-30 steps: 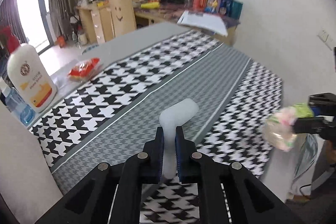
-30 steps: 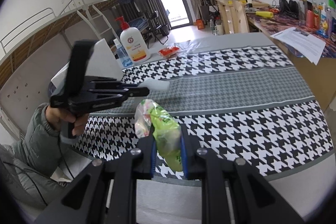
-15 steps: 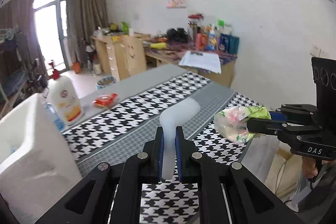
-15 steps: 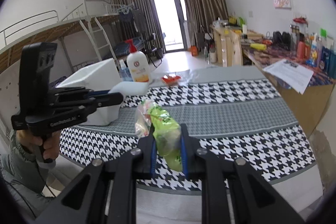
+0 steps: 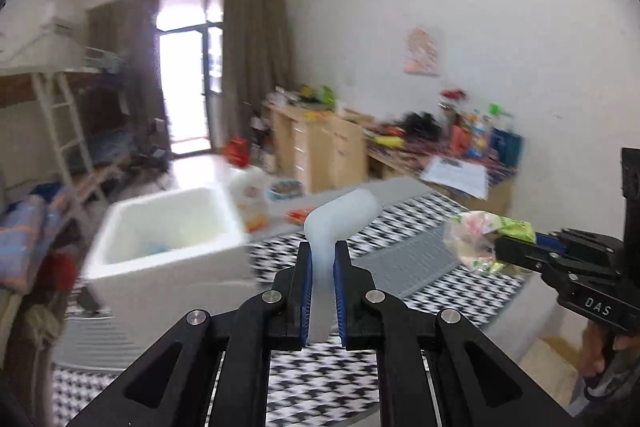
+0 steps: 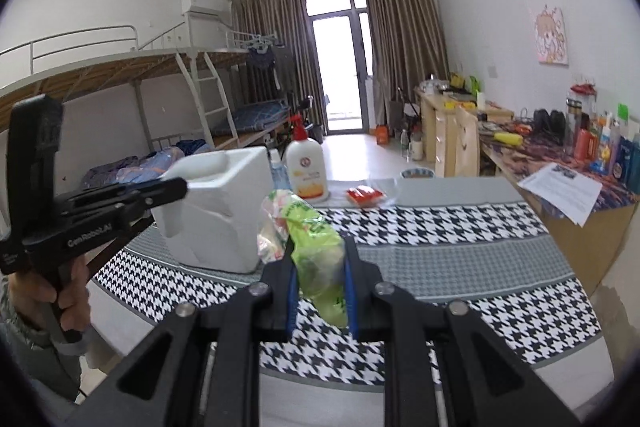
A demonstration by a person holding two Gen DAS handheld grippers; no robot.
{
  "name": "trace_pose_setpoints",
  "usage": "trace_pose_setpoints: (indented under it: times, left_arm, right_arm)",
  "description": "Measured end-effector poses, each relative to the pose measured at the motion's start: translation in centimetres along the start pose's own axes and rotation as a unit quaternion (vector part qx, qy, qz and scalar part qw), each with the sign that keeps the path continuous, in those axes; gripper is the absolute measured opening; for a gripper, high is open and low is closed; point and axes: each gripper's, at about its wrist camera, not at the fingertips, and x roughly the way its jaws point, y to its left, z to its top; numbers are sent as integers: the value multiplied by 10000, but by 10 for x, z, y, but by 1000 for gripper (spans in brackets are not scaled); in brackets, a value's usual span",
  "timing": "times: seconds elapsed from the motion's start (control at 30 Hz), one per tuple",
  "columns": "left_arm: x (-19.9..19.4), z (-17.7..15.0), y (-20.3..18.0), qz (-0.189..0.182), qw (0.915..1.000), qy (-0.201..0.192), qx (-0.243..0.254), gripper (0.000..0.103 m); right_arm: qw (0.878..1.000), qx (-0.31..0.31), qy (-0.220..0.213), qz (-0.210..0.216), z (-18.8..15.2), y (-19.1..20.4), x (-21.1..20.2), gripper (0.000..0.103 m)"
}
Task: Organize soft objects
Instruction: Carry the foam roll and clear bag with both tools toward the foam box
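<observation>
Grippers aloft: left gripper point(image 5: 320, 287) pinches a white foam piece point(image 5: 340, 215), right gripper point(image 6: 320, 291) a green plastic bag point(image 6: 312, 239).

the left gripper point(image 5: 320, 259), black with blue pads, is clamped on a pale, translucent white bent soft piece point(image 5: 338, 219) that rises between its fingers and curls off to the right. ahead and to its left stands an open white foam box point(image 5: 132, 255) on a black-and-white houndstooth cloth point(image 5: 404, 211). off to its right, the right gripper point(image 5: 500, 251) grips a crinkled clear plastic bag with green and pink print point(image 5: 476, 241).
</observation>
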Motion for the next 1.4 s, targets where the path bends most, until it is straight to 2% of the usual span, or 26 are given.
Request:
trace_pose_setpoints:
  times: [0.2,0.43,0.7,1.1,1.4]
  left_arm:
    - [-39,-9,28,650,9973,-254,-233,11]
    - [-62,-23,55,1007,9928,-378,-519,11]
    - [-73,-33,81,1360,9871,-431,-729,11]
    - [-67,-42,101,1378,9865,-377,-800,11]
    - [-50,-34,109,1284,9884,-295,-758,11]
  right_arm:
    - [9993,-295,-75,228,3,33,12,23]
    - [9953,-617,35,742,6,73,27,23]
    - [9902,-886,119,1072,6,106,34,23]
    - [9875,-1056,272,1134,11,128,57,23]
    - [9893,-1116,308,892,30,131,75,23]
